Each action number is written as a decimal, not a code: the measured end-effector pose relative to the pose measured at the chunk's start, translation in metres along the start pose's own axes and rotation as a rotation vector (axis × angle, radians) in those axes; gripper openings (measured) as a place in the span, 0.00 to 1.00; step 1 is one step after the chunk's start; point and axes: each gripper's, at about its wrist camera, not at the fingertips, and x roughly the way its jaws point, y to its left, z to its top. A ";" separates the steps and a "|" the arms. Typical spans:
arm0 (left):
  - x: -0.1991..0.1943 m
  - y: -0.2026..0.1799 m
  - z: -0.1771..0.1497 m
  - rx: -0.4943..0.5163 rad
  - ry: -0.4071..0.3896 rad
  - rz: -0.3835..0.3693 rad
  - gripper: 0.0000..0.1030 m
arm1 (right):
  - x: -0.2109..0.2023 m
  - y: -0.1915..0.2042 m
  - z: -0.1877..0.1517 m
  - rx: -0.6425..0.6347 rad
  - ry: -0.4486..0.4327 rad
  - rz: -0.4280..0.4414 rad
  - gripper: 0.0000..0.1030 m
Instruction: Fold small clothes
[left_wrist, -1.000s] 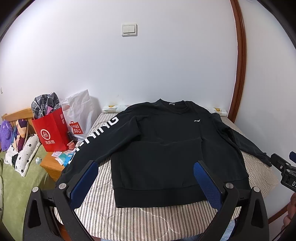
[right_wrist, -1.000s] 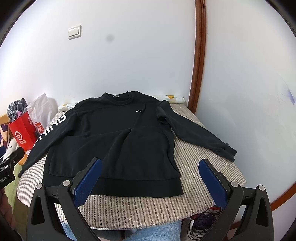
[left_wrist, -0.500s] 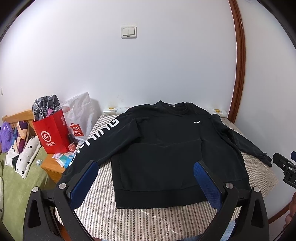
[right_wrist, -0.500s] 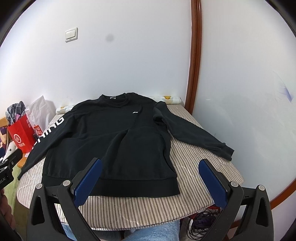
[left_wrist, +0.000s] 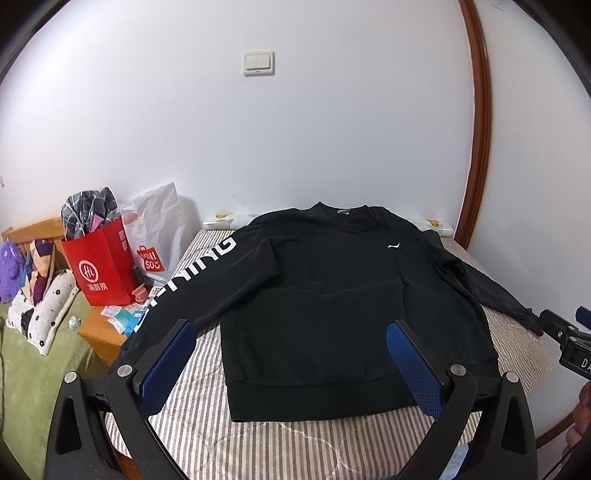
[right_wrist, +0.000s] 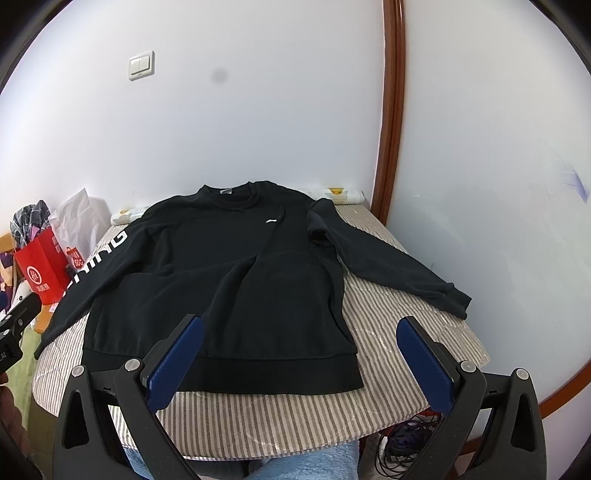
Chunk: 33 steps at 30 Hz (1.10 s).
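A black sweatshirt lies flat, front up, on a striped table, both sleeves spread outward. White lettering runs down its left sleeve. It also shows in the right wrist view, with the right sleeve reaching toward the wall. My left gripper is open and empty, held above the near hem. My right gripper is open and empty, above the hem's right part.
A red paper bag and a white shopping bag stand on a small wooden stand left of the table. A green bed with pillows lies farther left. A wall is close on the right. Cables lie under the table.
Both grippers have shifted slightly, so the sweatshirt sits a little differently in view. The jaws stay open and the sweatshirt has not moved.
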 end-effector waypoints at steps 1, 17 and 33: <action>0.005 0.003 0.001 -0.014 0.008 -0.005 1.00 | 0.003 0.000 0.001 0.004 0.009 0.003 1.00; 0.127 0.093 -0.041 -0.285 0.224 -0.010 1.00 | 0.116 0.014 0.000 -0.021 0.154 0.107 1.00; 0.199 0.196 -0.084 -0.734 0.237 -0.008 0.78 | 0.199 0.050 0.007 -0.007 0.218 0.264 0.87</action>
